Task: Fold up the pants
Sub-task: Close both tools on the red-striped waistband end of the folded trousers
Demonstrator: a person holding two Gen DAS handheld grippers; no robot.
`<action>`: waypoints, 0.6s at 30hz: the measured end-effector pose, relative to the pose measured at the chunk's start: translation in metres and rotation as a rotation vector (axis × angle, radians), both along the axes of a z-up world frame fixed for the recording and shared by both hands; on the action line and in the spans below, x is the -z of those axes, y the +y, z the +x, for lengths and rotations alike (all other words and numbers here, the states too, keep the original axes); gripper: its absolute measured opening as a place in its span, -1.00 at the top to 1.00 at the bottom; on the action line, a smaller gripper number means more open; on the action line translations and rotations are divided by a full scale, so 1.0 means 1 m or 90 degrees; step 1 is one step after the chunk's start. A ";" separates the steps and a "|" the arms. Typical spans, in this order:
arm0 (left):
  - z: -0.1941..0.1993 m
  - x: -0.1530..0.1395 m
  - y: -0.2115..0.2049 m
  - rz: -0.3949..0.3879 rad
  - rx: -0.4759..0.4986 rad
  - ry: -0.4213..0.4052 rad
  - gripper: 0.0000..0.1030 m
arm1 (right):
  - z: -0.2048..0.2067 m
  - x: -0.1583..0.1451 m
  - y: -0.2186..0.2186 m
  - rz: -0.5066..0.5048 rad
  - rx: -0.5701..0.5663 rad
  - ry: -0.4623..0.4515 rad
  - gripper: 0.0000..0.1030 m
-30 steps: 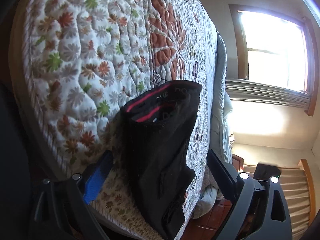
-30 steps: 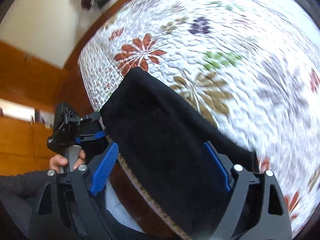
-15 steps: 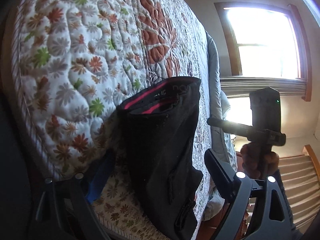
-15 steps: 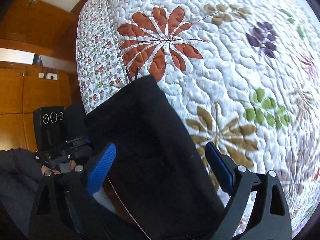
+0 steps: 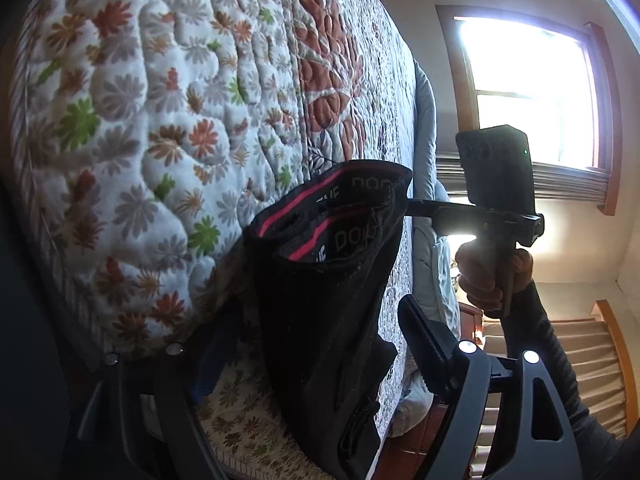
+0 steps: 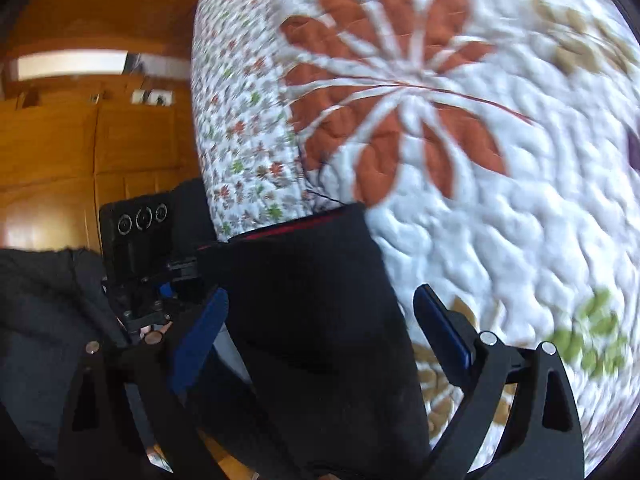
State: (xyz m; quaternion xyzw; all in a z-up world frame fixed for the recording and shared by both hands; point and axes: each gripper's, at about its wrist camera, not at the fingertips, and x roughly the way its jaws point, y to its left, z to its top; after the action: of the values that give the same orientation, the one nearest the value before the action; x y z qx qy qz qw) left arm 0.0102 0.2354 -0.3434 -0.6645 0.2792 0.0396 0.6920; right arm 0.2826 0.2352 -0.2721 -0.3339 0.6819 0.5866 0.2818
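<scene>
On the floral quilt [image 5: 168, 92], black pants [image 5: 328, 300] between left gripper [image 5: 308, 360] closing jaws, right gripper [image 6: 320, 332] spread apart astride them.

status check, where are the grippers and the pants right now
Left gripper closing, black pants between its jaws. Right gripper straddles the pants, jaws wide. Pants lie on the quilt, partly folded. Nothing in the way.
</scene>
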 end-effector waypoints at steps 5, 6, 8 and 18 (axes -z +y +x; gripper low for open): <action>-0.004 0.005 0.004 -0.011 -0.001 0.035 -0.22 | -0.010 0.026 0.008 -0.026 -0.032 0.011 -0.34; -0.006 0.005 0.005 -0.011 0.002 0.046 0.13 | -0.008 0.027 0.008 -0.031 -0.025 0.027 -0.03; -0.006 0.008 0.008 -0.013 0.019 0.052 0.37 | 0.001 0.026 0.004 -0.031 -0.014 0.023 0.20; -0.001 -0.030 0.009 0.068 0.057 0.031 0.57 | -0.001 -0.019 -0.013 0.017 0.009 -0.032 0.31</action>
State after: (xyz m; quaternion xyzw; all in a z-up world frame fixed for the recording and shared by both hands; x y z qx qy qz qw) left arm 0.0089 0.2443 -0.3131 -0.6127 0.3227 0.0397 0.7203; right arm 0.2816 0.2220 -0.2533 -0.3403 0.6690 0.5848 0.3075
